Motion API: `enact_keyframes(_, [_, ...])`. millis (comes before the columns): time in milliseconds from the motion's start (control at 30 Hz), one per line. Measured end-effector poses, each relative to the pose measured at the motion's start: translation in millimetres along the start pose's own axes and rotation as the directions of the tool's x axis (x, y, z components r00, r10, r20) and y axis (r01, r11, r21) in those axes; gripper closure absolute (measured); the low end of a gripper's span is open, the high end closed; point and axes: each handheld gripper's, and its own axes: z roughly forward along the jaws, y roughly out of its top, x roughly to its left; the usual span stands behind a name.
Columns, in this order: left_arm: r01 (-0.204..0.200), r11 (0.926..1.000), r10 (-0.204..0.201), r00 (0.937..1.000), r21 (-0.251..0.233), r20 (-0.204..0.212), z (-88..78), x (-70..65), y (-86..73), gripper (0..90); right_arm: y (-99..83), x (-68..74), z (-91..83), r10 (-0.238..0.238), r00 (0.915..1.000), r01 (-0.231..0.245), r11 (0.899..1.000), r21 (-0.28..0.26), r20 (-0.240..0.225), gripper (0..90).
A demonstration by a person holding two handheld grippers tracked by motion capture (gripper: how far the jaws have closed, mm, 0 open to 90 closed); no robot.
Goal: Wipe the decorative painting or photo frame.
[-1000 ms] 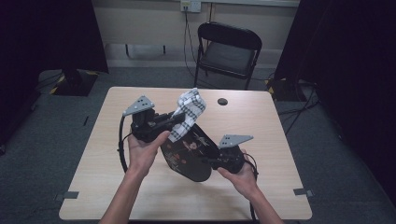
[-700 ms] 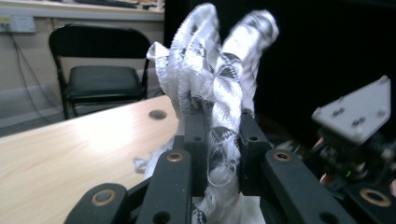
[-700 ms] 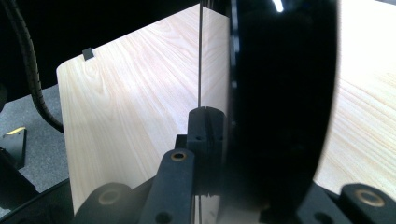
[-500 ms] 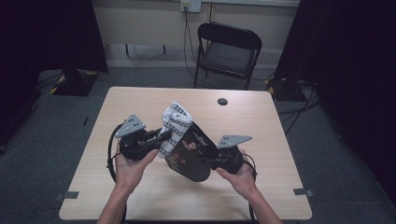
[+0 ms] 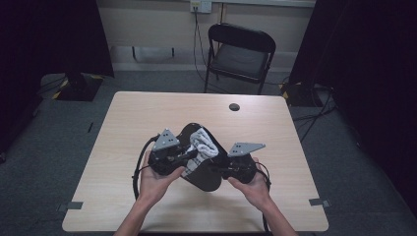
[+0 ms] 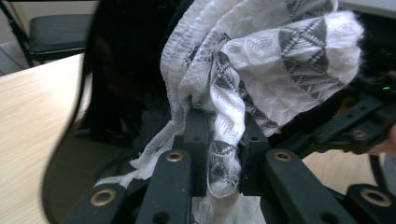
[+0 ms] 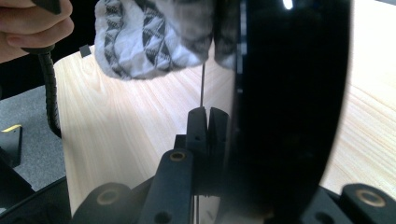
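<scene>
A glossy black oval plate (image 5: 204,173) is held tilted above the middle of the wooden table (image 5: 147,113). My right gripper (image 5: 217,168) is shut on its thin right rim; in the right gripper view the rim (image 7: 202,88) runs between the closed jaws and the dark plate face (image 7: 289,107) stands to the right. My left gripper (image 5: 193,156) is shut on a white cloth with grey triangle bands (image 5: 204,145), bunched against the plate's upper face. In the left gripper view the cloth (image 6: 261,70) hangs out of my left gripper (image 6: 219,156), with the black plate (image 6: 126,70) behind it.
A black folding chair (image 5: 241,54) stands beyond the table's far edge. A round dark cable hole (image 5: 234,106) sits near the table's far right. Cables trail from both grippers toward the person. Bare wood lies on all sides of the plate.
The left gripper came down and toward the person with the cloth, bringing it from above the plate onto the plate's face. The right gripper and the plate stayed in place.
</scene>
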Motion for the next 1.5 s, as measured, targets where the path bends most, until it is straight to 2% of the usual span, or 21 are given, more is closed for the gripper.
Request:
enact_keyframes(67, [-0.028,0.9995,0.028,0.9996,-0.015,0.006,-0.5,-3.1,3.8,77.8,0.6,0.4,0.6,0.000,1.0000,0.000,1.000,0.000,0.000,80.5])
enact_keyframes(133, [-0.025,0.9992,0.025,0.9997,-0.030,0.001,-3.1,-1.5,6.5,78.1,0.7,0.6,0.7,0.001,1.0000,-0.001,1.000,-0.001,0.000,80.6])
enact_keyframes(233, [0.002,0.9984,-0.003,0.9997,-0.056,-0.024,-9.0,7.7,7.7,78.6,0.8,0.8,0.5,-0.004,1.0000,0.004,1.000,0.001,0.001,80.6])
enact_keyframes(333, [0.042,0.9975,-0.047,0.9951,-0.057,-0.087,-15.0,21.5,2.7,78.7,0.7,1.0,0.4,-0.006,1.0000,0.006,1.000,0.002,0.002,80.6])
enact_keyframes(400, [0.074,0.9956,-0.079,0.9923,-0.059,-0.096,-16.4,30.6,-2.9,78.7,0.8,1.2,0.4,-0.004,1.0000,0.004,1.000,0.002,0.002,80.5])
enact_keyframes(500, [0.084,0.9957,-0.087,0.9904,-0.039,-0.107,-12.5,33.2,-9.1,78.8,1.7,1.5,1.2,-0.008,1.0000,0.008,1.000,0.003,0.004,80.3])
enact_keyframes(600, [0.081,0.9962,-0.084,0.9916,-0.030,-0.098,-8.2,28.6,-11.0,78.7,2.6,2.7,1.9,-0.015,0.9998,0.015,1.000,0.008,0.015,79.8])
enact_keyframes(667, [0.063,0.9978,-0.065,0.9951,-0.020,-0.074,-5.2,23.9,-12.3,78.7,2.9,3.4,2.4,-0.018,0.9997,0.018,1.000,0.010,0.017,79.7])
enact_keyframes(767, [0.058,0.9982,-0.058,0.9978,-0.019,-0.033,-2.2,18.5,-13.3,78.5,2.4,2.7,2.3,-0.013,0.9998,0.013,1.000,0.007,0.015,80.0])
enact_keyframes(833, [0.053,0.9984,-0.053,0.9984,-0.019,-0.020,-1.0,16.6,-12.8,78.5,2.3,2.7,2.2,-0.013,0.9998,0.013,1.000,0.008,0.015,80.0])
enact_keyframes(967, [0.057,0.9980,-0.058,0.9976,-0.028,-0.039,-2.1,19.9,-13.1,78.8,2.2,2.6,2.2,-0.011,0.9998,0.010,1.000,0.007,0.016,79.9])
enact_keyframes(1033, [0.065,0.9973,-0.067,0.9954,-0.034,-0.068,-4.4,25.7,-15.0,78.9,2.5,2.4,2.4,-0.012,0.9998,0.011,1.000,0.007,0.016,80.0])
enact_keyframes(1100, [0.099,0.9943,-0.102,0.9913,-0.039,-0.084,-7.5,35.7,-17.6,79.0,2.2,1.8,2.5,-0.007,0.9999,0.006,1.000,0.004,0.013,80.0])
enact_keyframes(1233, [0.138,0.9897,-0.142,0.9832,-0.039,-0.115,-12.2,51.4,-24.4,79.0,2.1,1.1,2.3,-0.004,0.9999,0.004,1.000,0.004,0.011,80.2])
enact_keyframes(1333, [0.139,0.9903,-0.138,0.9822,-0.008,-0.127,-7.7,52.4,-32.7,79.0,2.9,1.2,3.1,-0.003,0.9999,0.003,1.000,0.004,0.012,80.1])
enact_keyframes(1400, [0.146,0.9892,-0.143,0.9827,0.018,-0.118,-2.4,51.7,-40.7,78.9,2.8,1.0,3.2,0.000,0.9999,0.000,1.000,0.002,0.013,79.9])
enact_keyframes(1500, [0.135,0.9888,-0.127,0.9860,0.065,-0.108,5.1,50.8,-46.5,78.9,2.7,0.6,3.5,0.003,0.9999,-0.003,1.000,0.001,0.017,79.4])
